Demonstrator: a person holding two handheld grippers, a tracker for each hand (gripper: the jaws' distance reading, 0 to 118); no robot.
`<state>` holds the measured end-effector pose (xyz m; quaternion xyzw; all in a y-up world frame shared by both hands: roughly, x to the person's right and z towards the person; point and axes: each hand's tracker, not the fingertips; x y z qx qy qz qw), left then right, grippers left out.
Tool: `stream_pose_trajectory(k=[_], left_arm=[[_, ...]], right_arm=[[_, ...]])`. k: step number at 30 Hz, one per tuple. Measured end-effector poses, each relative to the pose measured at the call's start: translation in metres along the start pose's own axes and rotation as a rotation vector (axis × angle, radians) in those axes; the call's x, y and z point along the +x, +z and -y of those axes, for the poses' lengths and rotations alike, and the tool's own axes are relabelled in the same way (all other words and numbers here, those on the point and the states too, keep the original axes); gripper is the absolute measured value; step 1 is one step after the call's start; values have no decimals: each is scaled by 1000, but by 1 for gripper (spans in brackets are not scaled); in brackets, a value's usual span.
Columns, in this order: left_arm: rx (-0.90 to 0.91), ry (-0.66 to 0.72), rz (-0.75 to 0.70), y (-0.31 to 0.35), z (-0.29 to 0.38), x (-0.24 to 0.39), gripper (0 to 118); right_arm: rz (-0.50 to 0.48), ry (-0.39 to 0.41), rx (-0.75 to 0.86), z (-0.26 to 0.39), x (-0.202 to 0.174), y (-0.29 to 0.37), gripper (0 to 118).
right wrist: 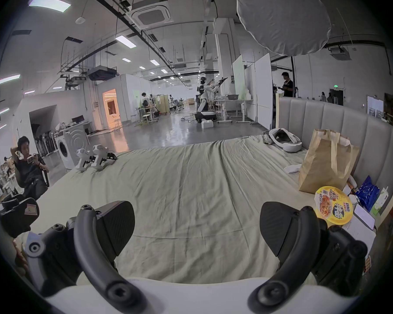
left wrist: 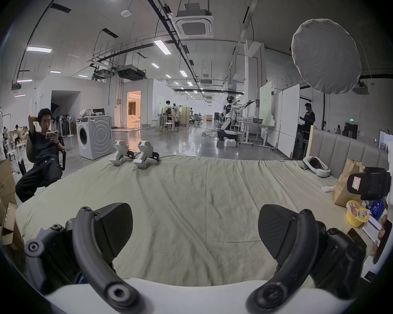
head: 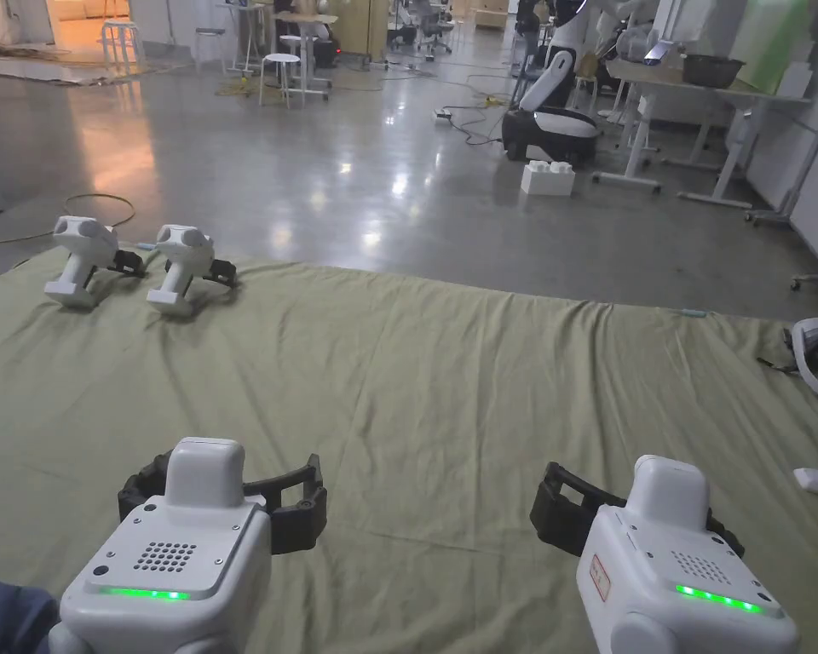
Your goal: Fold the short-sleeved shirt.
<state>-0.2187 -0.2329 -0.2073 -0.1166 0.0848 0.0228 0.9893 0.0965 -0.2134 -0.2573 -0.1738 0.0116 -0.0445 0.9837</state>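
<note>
Green bedsheet [head: 450, 375] lies bare, left claw [left wrist: 195, 232] and right claw [right wrist: 196, 230] both released, so first find the shirt.

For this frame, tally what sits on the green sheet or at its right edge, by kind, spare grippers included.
Spare grippers lying at the far left: 2
White headsets at the far right: 1
Brown paper bags: 1
Yellow-lidded noodle cups: 1
Blue packets: 1
Total: 6
No shirt lies on the green sheet.
</note>
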Motion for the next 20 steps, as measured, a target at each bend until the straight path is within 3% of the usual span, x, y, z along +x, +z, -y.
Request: stream_pose_trajectory(k=[7, 13, 20], left_arm=[[21, -54, -24, 2, 0, 6, 117], [45, -67, -13, 4, -2, 9, 117], [48, -70, -13, 3, -2, 8, 117]], right_arm=[[-20, 25, 29, 5, -2, 0, 114], [83, 43, 127, 11, 0, 0, 114], [2, 36, 116, 14, 12, -2, 114]])
